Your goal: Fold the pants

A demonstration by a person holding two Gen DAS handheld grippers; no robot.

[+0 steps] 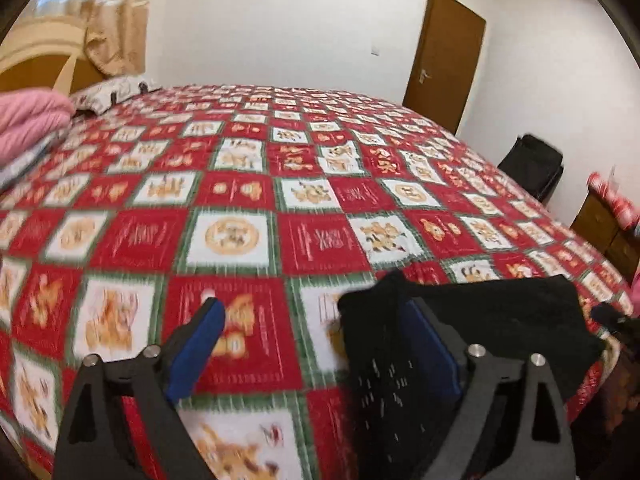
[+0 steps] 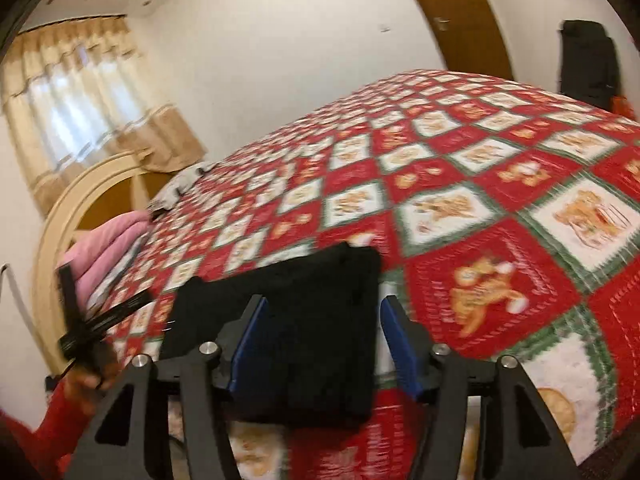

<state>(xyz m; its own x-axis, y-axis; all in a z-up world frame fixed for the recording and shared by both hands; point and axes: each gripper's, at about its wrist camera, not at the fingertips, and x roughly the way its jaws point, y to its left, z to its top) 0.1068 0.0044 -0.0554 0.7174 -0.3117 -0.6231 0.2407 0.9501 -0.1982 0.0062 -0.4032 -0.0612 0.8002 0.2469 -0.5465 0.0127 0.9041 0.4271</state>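
The black pants (image 2: 304,320) lie as a compact bundle near the close edge of the red checked bedspread (image 2: 500,240), their longer side running across both views. The right gripper (image 2: 320,344) straddles them with its blue pads spread and not pressing — so that hand looks nearer, angled down at the bed. The left gripper (image 1: 316,344) is also spread wide, holding nothing, with the pants (image 1: 460,312) off to its right against its right finger, and it too slants downward from the near side.
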